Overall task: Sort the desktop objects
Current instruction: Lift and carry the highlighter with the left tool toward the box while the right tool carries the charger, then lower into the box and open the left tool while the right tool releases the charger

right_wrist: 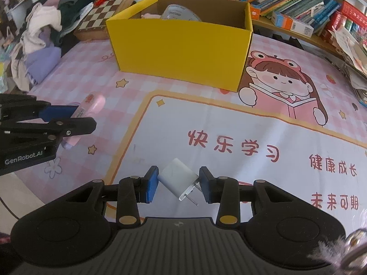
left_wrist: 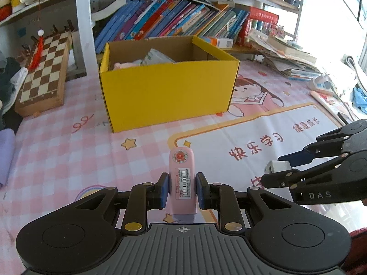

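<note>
The left gripper (left_wrist: 182, 190) has its jaws closed on a pink stamp-like case (left_wrist: 182, 178), the blue pads pressing its two long sides. The case points away from the camera, its round red emblem at the far end and a barcode label facing up, and it is held clear above the bench (left_wrist: 68, 155), which is covered by a pink checked mat with a cartoon girl.

The right gripper (right_wrist: 179, 186) has its jaws closed on a white charger plug (right_wrist: 176, 175), which sits tilted between the pads with its two metal prongs pointing down toward the camera. It too hangs above the mat's white panel with red characters.

A yellow cardboard box (left_wrist: 167, 94) stands open toward the bench's far edge, beyond both grippers, with a tissue pack and something pink inside. A chessboard (left_wrist: 44, 71) leans at the far left corner, and books (left_wrist: 165, 18) fill the shelf behind the box.
</note>
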The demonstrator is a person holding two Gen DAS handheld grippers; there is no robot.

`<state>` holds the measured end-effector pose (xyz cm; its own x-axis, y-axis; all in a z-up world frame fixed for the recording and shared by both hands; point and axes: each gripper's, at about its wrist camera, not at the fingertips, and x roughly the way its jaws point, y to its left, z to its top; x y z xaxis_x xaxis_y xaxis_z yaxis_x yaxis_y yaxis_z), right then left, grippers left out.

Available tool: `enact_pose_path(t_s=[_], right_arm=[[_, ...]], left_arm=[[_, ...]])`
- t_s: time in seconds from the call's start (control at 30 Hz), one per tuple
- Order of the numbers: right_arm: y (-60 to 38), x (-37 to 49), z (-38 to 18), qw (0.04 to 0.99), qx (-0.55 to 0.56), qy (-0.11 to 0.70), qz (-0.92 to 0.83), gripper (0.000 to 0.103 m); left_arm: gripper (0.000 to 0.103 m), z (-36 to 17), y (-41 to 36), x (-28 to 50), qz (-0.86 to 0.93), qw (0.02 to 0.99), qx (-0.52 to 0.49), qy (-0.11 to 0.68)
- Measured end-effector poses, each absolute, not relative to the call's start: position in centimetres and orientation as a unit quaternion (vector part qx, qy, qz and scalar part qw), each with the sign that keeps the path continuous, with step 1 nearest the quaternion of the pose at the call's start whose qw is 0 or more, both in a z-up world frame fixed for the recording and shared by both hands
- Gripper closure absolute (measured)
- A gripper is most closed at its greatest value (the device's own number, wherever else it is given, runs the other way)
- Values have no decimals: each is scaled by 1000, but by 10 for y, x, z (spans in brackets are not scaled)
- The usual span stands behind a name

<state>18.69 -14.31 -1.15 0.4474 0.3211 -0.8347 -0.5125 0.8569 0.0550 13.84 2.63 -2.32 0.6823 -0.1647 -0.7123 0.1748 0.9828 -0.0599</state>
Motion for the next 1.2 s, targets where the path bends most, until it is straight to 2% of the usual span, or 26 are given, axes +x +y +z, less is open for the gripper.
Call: enact_pose_path(t_s=[0.63, 1.2], right_arm=[[-130, 233, 42, 872, -85, 409, 254, 67], [-137, 342, 106, 892, -89, 343, 280, 67]], left_arm=[[80, 20, 40, 169, -103, 938, 13, 330], [80, 51, 34, 251, -77, 957, 26, 279]])
